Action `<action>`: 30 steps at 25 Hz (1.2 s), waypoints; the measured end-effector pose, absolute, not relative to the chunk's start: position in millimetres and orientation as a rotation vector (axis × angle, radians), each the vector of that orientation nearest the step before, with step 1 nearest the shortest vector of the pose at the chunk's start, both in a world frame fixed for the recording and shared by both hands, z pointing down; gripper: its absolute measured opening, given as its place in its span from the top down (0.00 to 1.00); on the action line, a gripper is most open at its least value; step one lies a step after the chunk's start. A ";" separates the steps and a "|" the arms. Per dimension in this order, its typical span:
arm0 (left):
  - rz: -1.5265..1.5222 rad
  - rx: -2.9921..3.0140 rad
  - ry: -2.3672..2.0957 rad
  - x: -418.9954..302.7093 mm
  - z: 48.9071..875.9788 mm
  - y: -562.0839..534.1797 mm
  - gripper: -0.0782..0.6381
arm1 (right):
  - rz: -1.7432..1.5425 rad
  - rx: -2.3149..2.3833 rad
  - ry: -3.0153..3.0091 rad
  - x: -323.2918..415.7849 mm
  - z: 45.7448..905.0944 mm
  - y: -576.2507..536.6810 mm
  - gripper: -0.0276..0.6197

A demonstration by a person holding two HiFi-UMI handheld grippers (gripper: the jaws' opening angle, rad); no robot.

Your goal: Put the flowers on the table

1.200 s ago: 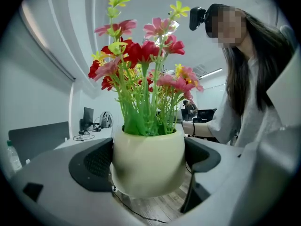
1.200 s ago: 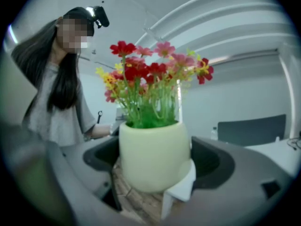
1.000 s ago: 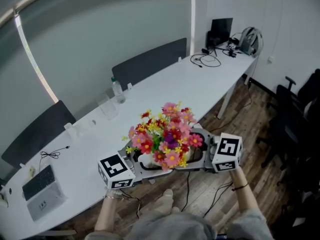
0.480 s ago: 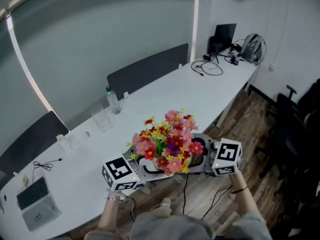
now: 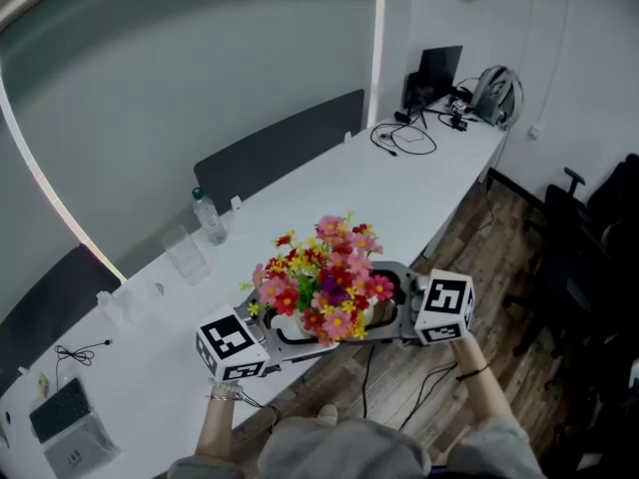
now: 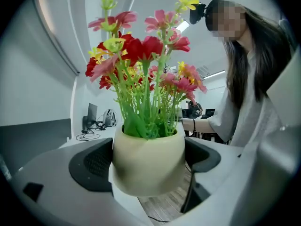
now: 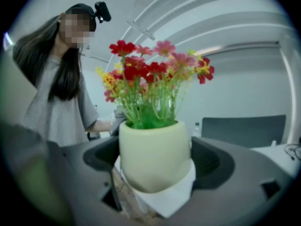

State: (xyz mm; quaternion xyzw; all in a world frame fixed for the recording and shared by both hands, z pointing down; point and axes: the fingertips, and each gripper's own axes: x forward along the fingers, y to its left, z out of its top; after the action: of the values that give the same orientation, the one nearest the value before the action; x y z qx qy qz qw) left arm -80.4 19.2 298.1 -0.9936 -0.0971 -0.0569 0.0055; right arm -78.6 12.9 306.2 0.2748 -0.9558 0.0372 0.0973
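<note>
A cream pot [image 6: 148, 161] of red, pink and yellow artificial flowers [image 5: 319, 279] hangs in the air over the front edge of the long white table [image 5: 329, 188]. My left gripper [image 5: 300, 335] reaches in from the left and is shut on the pot. From the right, my right gripper [image 5: 384, 307] is shut on the same pot [image 7: 154, 157]. In both gripper views the pot fills the gap between the dark pads [image 6: 94, 163] and stands upright. The blooms hide most of the pot in the head view.
On the table are a water bottle [image 5: 208, 216], clear containers [image 5: 185, 255], a laptop [image 5: 70, 437], cables [image 5: 399, 138], a monitor [image 5: 437, 68] and a backpack [image 5: 496, 93]. Dark chairs [image 5: 275, 148] stand behind it, office chairs [image 5: 599, 228] at the right. Below the pot lies wood floor [image 5: 479, 267].
Both grippers keep their hold on the pot. The table and the things on it have slid left and down in the head view, as the person moves along the table.
</note>
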 end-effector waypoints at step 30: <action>-0.113 -3.147 -0.009 -33.2 306.4 -51.3 0.24 | 0.098 0.555 -2.889 -31.1 315.2 -57.2 0.25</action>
State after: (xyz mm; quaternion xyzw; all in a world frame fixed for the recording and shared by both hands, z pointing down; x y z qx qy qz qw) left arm -33.2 -51.3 306.4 -0.9993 -0.0029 -0.0358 -0.0037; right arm -31.1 -57.2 315.2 0.1877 -0.9767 0.0331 0.0991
